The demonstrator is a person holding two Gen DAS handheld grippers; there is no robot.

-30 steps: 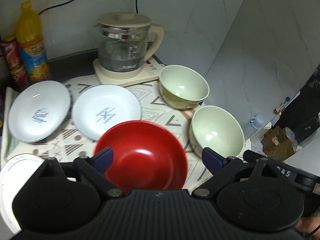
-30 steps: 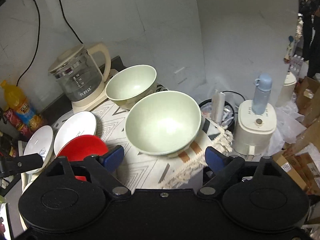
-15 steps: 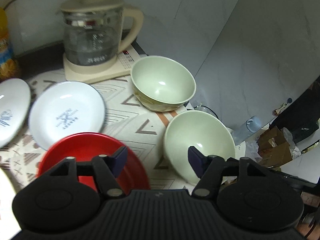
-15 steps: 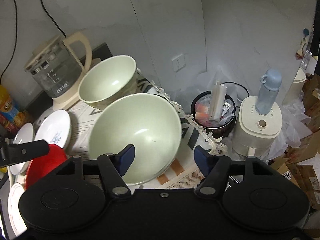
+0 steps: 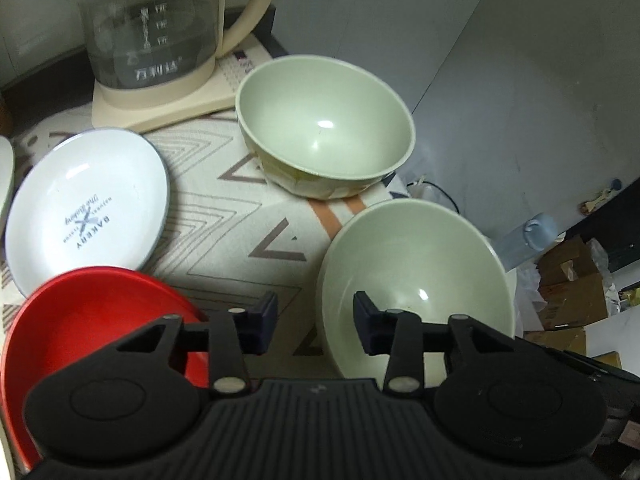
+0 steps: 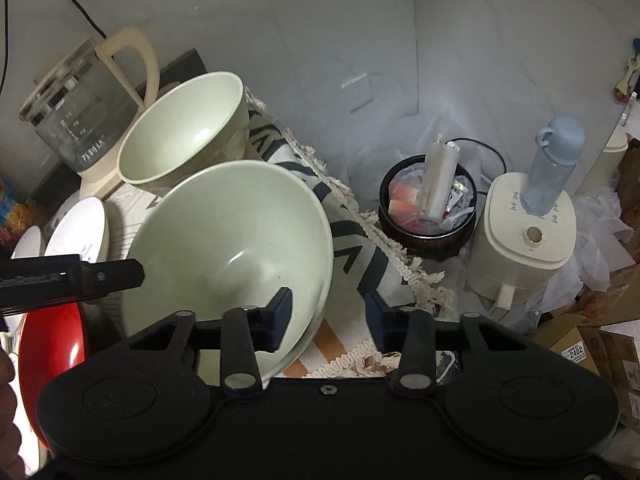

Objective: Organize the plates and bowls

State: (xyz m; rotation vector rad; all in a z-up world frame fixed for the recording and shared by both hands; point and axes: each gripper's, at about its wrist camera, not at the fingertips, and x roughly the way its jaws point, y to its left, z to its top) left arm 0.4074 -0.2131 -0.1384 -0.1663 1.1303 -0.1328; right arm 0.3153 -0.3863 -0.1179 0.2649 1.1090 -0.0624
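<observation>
"BAKERY" plate [image 5: 86,210] left of left gripper [image 5: 315,322]; both jaws just narrowing, unclamped, each straddling near green bowl's [image 5: 416,280] rim; right gripper [image 6: 329,314] likewise.

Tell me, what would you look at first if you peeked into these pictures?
Probably the near pale green bowl at the cloth's edge, with the left gripper and the right gripper each straddling its rim on opposite sides; both have just been closing, and no pad visibly presses yet. Next, the bright red plate beside it. Behind, a second green bowl stands by the glass kettle.
</observation>
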